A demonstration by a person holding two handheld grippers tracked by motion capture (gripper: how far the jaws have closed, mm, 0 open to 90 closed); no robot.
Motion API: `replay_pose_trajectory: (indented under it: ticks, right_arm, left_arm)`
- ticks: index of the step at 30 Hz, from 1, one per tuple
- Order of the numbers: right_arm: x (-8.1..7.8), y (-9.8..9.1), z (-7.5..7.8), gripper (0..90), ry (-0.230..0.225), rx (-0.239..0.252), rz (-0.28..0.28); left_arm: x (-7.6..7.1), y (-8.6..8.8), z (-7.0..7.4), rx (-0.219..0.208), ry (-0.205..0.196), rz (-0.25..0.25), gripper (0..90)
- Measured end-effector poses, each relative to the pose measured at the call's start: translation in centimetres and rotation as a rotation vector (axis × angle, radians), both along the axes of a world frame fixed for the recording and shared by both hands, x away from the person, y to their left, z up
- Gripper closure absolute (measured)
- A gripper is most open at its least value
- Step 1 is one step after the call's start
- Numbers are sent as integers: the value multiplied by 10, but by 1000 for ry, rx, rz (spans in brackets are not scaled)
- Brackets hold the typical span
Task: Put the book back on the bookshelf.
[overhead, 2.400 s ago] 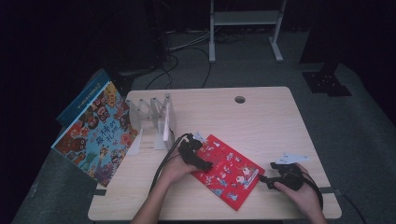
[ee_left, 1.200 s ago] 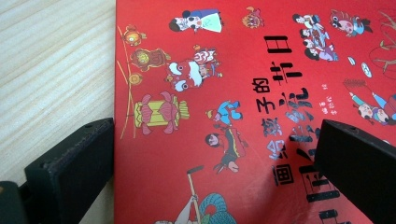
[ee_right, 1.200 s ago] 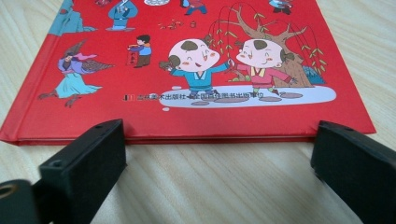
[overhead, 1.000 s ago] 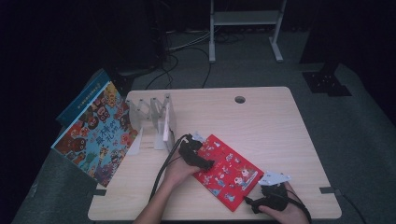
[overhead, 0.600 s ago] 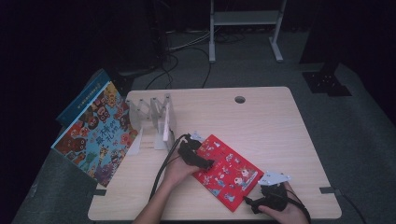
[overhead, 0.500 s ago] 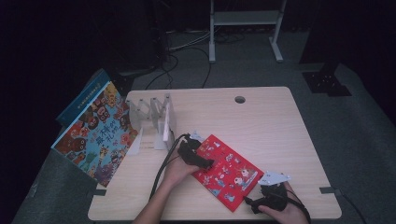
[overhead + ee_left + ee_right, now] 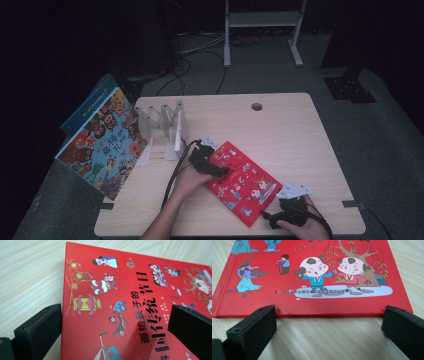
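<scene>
A red picture book (image 7: 242, 182) lies flat on the wooden table (image 7: 280, 130), turned at an angle. My left gripper (image 7: 209, 164) rests at the book's upper left corner. In the left gripper view it is open (image 7: 116, 315): one jaw stands over the bare table, the other over the red cover (image 7: 120, 295). My right gripper (image 7: 272, 217) sits near the table's front edge at the book's lower corner. In the right gripper view its open jaws (image 7: 330, 315) face the book's bottom edge (image 7: 317, 311) and stop just short of it, holding nothing.
A white folding book rack (image 7: 167, 125) stands at the left of the table. A large colourful picture book (image 7: 102, 145) leans beyond it with a blue book (image 7: 87, 102) behind. A cable hole (image 7: 257, 106) sits near the far edge.
My right gripper has moved from the book's right side down toward the table's front edge, to the book's lower corner. It has held still over the last second. The left gripper has stayed put.
</scene>
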State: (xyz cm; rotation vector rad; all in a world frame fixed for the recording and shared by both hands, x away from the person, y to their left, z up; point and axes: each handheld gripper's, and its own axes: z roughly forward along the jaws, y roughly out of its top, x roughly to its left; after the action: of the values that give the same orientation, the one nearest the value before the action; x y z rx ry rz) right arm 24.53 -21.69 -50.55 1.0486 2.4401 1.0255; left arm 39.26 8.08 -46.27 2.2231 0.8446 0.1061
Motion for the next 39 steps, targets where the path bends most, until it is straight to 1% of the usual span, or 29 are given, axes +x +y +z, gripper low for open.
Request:
replay_pose_trajectory:
  ticks: [1, 2, 3, 4, 6, 7, 10, 11, 14, 16, 17, 20, 22, 26, 30, 32, 35, 36, 38, 39]
  right_arm:
    - [0, 0, 0, 0, 0, 0, 0]
    - [0, 0, 0, 0, 0, 0, 0]
    - [0, 0, 0, 0, 0, 0, 0]
    - [0, 0, 0, 0, -1, 0, 0]
    - [-1, 0, 0, 0, -2, 1, -1]
    - [-1, 0, 0, 0, -1, 0, -1]
    - [-1, 0, 0, 0, -1, -2, -1]
    - [-1, 0, 0, 0, -1, -2, 0]
    - [-1, 0, 0, 0, -2, -4, -2]
    - [-1, 1, 0, 0, -2, -6, -2]
    - [-1, 2, 0, 0, -1, -6, -6]
    - [0, 3, 0, 0, 0, -4, -9]
    - [0, 3, 0, 0, 1, -3, -8]
    - [2, 6, 0, 0, 2, -1, -9]
    - [4, 10, 0, 0, 0, -3, -8]
    - [4, 11, 0, 0, -6, -6, -7]
    - [4, 12, 0, 0, -3, -5, -9]
    - [4, 12, 0, 0, -5, -4, -8]
    - [5, 11, 0, 0, -5, -5, -6]
    - [5, 11, 0, 0, -5, -4, -5]
  left_arm:
    - [0, 0, 0, 0, 0, 0, 0]
    - [0, 1, 4, 2, -4, -12, 0]
    - [0, 1, 6, -3, -3, -13, 0]
    - [-1, 2, 13, -27, -8, -20, 0]
    - [-2, 5, 20, -63, -9, -28, 0]
    - [-3, 5, 23, -67, -5, -30, 0]
    - [-5, 4, 35, -71, -21, -57, 0]
    - [-6, 5, 39, -77, -26, -67, 0]
    - [-9, 6, 55, -114, -41, -96, 0]
    - [-11, 5, 64, -121, -56, -114, 0]
    - [-13, 4, 69, -125, -69, -127, 0]
    - [-18, 3, 80, -139, -81, -147, 0]
    - [-22, 2, 87, -128, -103, -168, 0]
    - [-30, 1, 100, -140, -129, -185, 0]
    - [-38, -3, 114, -150, -160, -217, 0]
    - [-42, -6, 121, -146, -174, -233, 0]
    - [-48, -11, 126, -117, -203, -252, 0]
    - [-50, -12, 127, -113, -211, -255, 0]
    - [-52, -12, 129, -122, -215, -264, 0]
    - [-53, -12, 130, -134, -214, -266, 0]
